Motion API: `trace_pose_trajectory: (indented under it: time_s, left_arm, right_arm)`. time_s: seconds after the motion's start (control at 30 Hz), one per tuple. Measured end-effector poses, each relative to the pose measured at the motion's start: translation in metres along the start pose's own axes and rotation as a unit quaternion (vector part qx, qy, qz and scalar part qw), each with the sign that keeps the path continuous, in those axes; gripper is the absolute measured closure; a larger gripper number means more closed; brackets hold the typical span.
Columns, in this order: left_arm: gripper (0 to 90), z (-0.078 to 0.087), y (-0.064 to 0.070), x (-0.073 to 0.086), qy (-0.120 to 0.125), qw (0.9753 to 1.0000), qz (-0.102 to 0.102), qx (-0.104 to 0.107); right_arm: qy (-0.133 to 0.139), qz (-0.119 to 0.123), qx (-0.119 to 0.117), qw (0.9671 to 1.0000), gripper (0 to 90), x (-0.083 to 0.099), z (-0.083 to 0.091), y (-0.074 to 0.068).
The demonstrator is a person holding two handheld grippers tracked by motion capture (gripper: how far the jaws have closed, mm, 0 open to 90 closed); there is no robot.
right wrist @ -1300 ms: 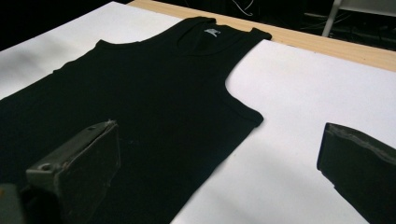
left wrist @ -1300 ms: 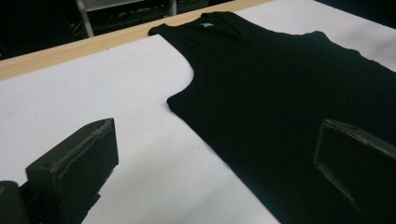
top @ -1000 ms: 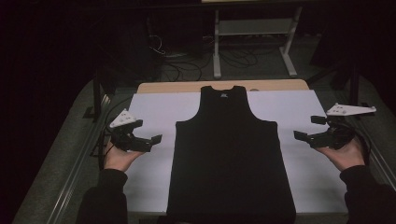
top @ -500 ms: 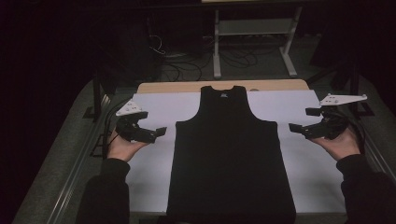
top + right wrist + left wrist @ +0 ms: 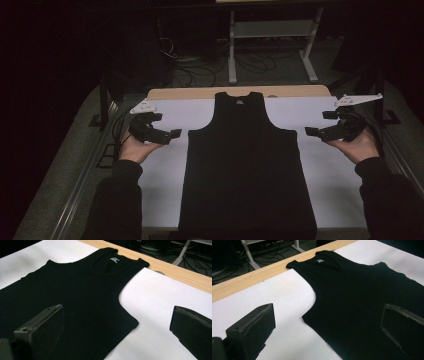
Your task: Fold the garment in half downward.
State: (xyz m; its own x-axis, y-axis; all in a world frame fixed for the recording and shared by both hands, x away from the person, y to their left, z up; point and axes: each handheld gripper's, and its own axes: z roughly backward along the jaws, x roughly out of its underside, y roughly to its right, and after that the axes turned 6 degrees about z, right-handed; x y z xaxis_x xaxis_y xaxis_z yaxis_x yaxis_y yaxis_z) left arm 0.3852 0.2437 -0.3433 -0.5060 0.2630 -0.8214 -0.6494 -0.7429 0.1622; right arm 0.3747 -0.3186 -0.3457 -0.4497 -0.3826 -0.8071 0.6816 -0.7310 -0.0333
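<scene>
white table cover (image 5: 330,165), wooden edge (image 5: 295,91), cables (image 5: 200,65)

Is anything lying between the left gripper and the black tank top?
No: in the high view only bare white sheet separates left gripper from tank top.

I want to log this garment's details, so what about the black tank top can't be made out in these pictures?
- Neck label on the tank top: too small and blurred to read in either gripper view.
- Hem: cut off by the high view's bottom edge.
- Fabric texture: lost in the dark cloth.
- Left gripper and right gripper: jaw gap too small in the high view.
</scene>
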Motion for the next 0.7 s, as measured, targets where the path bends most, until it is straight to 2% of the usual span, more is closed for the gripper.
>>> trace_pose_trajectory:
  time_s: [0.7]
  left_arm:
    - [0.0, -0.033, -0.027, 0.009, -0.013, 0.9987, 0.049, 0.003]
  right_arm:
    - [-0.02, -0.031, 0.004, 0.9993, 0.0, 0.007, -0.021, 0.027]
